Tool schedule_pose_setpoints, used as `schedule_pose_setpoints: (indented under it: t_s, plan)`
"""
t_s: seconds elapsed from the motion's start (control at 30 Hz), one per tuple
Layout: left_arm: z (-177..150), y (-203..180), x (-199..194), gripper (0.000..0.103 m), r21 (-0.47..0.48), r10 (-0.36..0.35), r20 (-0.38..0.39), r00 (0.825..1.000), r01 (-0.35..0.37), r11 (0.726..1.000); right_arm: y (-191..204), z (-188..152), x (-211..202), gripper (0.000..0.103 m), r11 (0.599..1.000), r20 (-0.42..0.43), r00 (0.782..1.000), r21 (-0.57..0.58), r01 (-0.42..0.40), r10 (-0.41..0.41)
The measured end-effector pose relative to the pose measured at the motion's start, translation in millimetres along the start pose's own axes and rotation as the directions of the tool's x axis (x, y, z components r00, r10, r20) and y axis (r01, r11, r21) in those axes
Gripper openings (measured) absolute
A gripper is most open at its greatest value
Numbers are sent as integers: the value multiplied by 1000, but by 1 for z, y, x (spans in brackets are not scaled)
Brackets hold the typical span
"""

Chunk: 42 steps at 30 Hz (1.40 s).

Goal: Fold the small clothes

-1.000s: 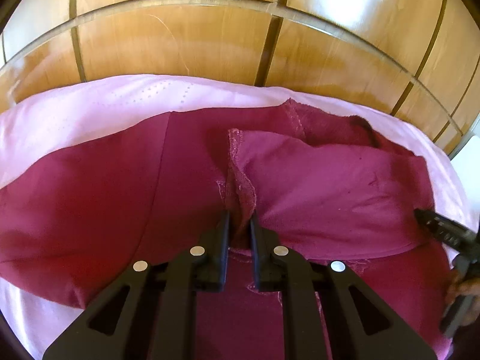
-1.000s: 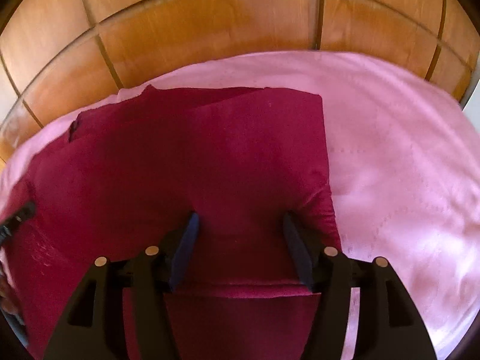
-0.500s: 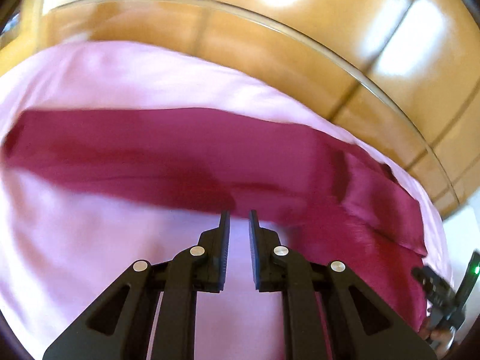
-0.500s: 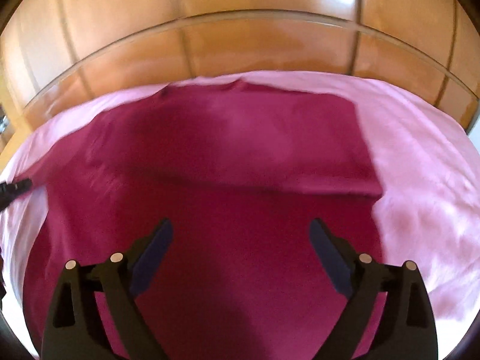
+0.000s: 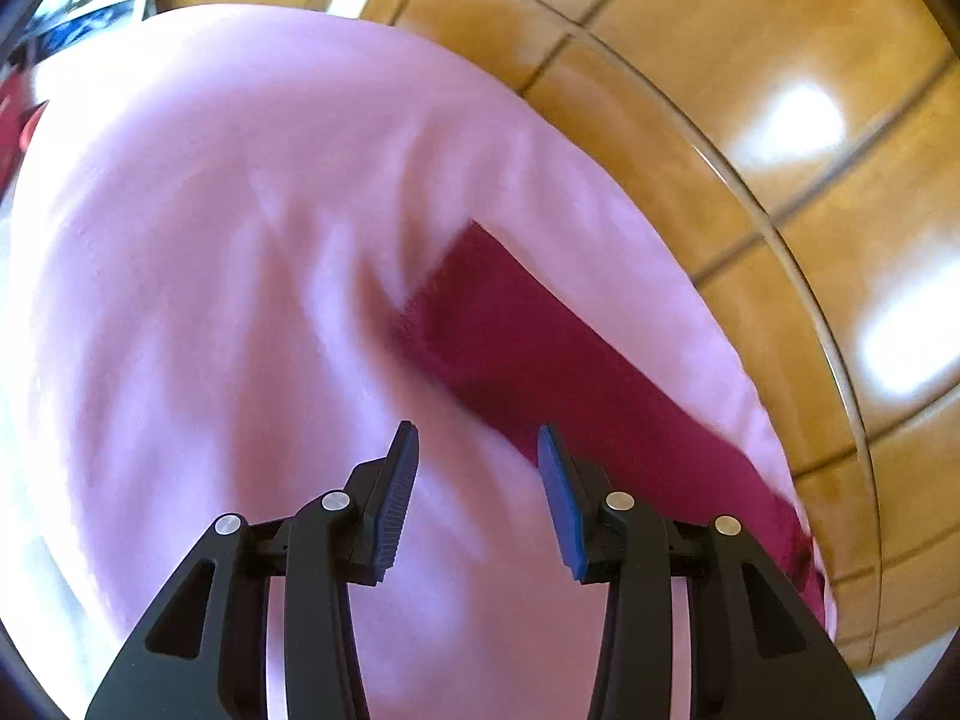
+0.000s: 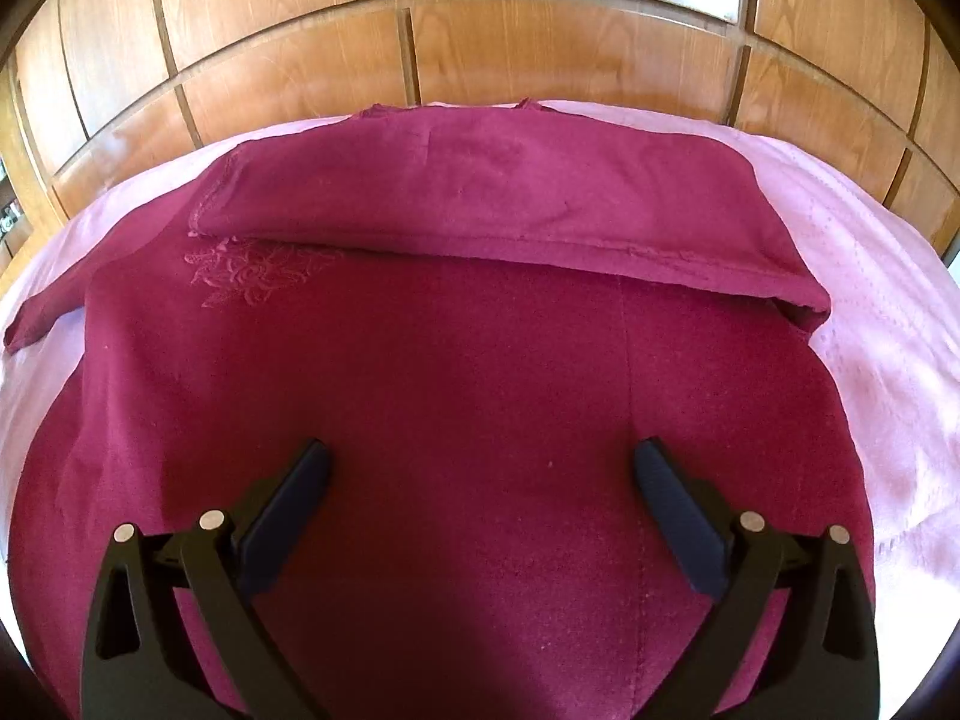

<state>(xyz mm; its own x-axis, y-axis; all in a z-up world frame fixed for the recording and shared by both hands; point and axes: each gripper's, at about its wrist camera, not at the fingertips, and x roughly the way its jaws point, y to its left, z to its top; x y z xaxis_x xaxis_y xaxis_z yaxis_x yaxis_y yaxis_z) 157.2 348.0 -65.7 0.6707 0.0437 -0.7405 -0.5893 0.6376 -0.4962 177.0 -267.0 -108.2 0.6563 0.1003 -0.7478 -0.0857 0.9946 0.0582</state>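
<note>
A maroon garment (image 6: 456, 372) lies flat on a pink sheet (image 6: 888, 312). Its far part is folded back toward me as a band (image 6: 480, 192) across the top, and a sleeve end (image 6: 36, 324) sticks out at the left. My right gripper (image 6: 480, 468) is open and empty, just above the garment's near half. In the blurred left wrist view, my left gripper (image 5: 477, 450) is open and empty over the bare pink sheet (image 5: 228, 276), and one end of the garment (image 5: 540, 348) lies ahead to the right.
A wooden panelled headboard (image 6: 480, 30) rises right behind the sheet and also shows in the left wrist view (image 5: 780, 120). Some patterned items (image 5: 90, 6) sit at the far left corner, blurred.
My left gripper let go of the garment's fold, opened, and swung left over the bare sheet. My right gripper opened wider and pulled back; the garment's far part now lies folded over.
</note>
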Motion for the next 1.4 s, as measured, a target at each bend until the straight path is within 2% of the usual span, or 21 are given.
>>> schedule_pose_setpoints:
  t_s: [0.07, 0.27, 0.33, 0.4, 0.43, 0.5, 0.6, 0.73, 0.83, 0.93, 0.97, 1.07, 1.1, 1.2, 1.27, 1.3, 1.33, 1.37, 1.4]
  plan:
    - [9, 5, 7, 40, -23, -8, -4, 1000, 8, 1000, 1, 1, 0, 101, 1000, 10, 1000, -2, 1, -1]
    - [27, 16, 39, 39, -57, 69, -12, 998, -69, 996, 1, -2, -1, 101, 1000, 17, 1000, -4, 3, -3]
    - [31, 11, 45, 29, -18, 97, -7, 995, -97, 995, 1, -2, -1, 101, 1000, 18, 1000, -4, 4, -3]
    - [32, 5, 48, 7, 37, 124, -15, 992, -123, 992, 1, -2, -1, 101, 1000, 18, 1000, -3, 3, -3]
    - [33, 3, 48, 6, 45, 130, -13, 991, -129, 991, 1, -2, -1, 101, 1000, 18, 1000, -3, 3, -3]
    - [34, -10, 40, 6, 67, 95, 8, 995, -96, 993, 1, -2, -1, 101, 1000, 21, 1000, -4, 4, -4]
    - [26, -46, 18, 6, 130, -48, 21, 999, 44, 991, 1, -2, -1, 101, 1000, 23, 1000, -3, 4, -4]
    - [-8, -119, -8, 6, 279, -215, -6, 977, 208, 937, 0, -3, -1, 101, 1000, 26, 1000, 1, -1, 1]
    - [-58, -181, -19, 6, 391, -337, -78, 938, 340, 855, -1, -3, -1, 101, 1000, 30, 1000, 5, -6, 6]
    - [-110, -231, -15, 6, 478, -388, -161, 908, 415, 774, -2, -4, -1, 101, 1000, 34, 999, 12, -17, 16]
    - [-128, -245, -11, 6, 506, -392, -191, 900, 433, 746, -3, -4, -2, 101, 1000, 35, 999, 15, -19, 19]
    - [-177, -276, 8, 6, 551, -371, -286, 884, 468, 691, -3, -4, -2, 101, 999, 39, 999, 22, -27, 26]
    - [-192, -284, 14, 6, 571, -354, -308, 883, 469, 674, -3, -4, -2, 101, 999, 39, 999, 24, -29, 28]
    - [-222, -299, 38, 6, 601, -298, -381, 875, 479, 640, -3, -3, -2, 101, 999, 35, 999, 28, -33, 32]
    - [-236, -299, 45, 6, 627, -259, -392, 883, 462, 628, -4, 0, -4, 99, 999, 29, 999, 32, -39, 38]
    - [-242, -292, 44, 8, 637, -252, -395, 883, 462, 618, -4, 1, -5, 94, 999, 30, 999, 34, -40, 39]
    - [-244, -289, 43, 15, 640, -256, -402, 879, 470, 608, -4, 4, -8, 92, 998, 35, 998, 42, -50, 48]
    - [-244, -284, 39, 20, 638, -270, -416, 868, 490, 593, -5, 6, -10, 85, 996, 40, 997, 55, -70, 68]
    - [-245, -284, 37, 32, 637, -279, -421, 863, 500, 587, -5, 9, -11, 80, 991, 43, 994, 77, -108, 105]
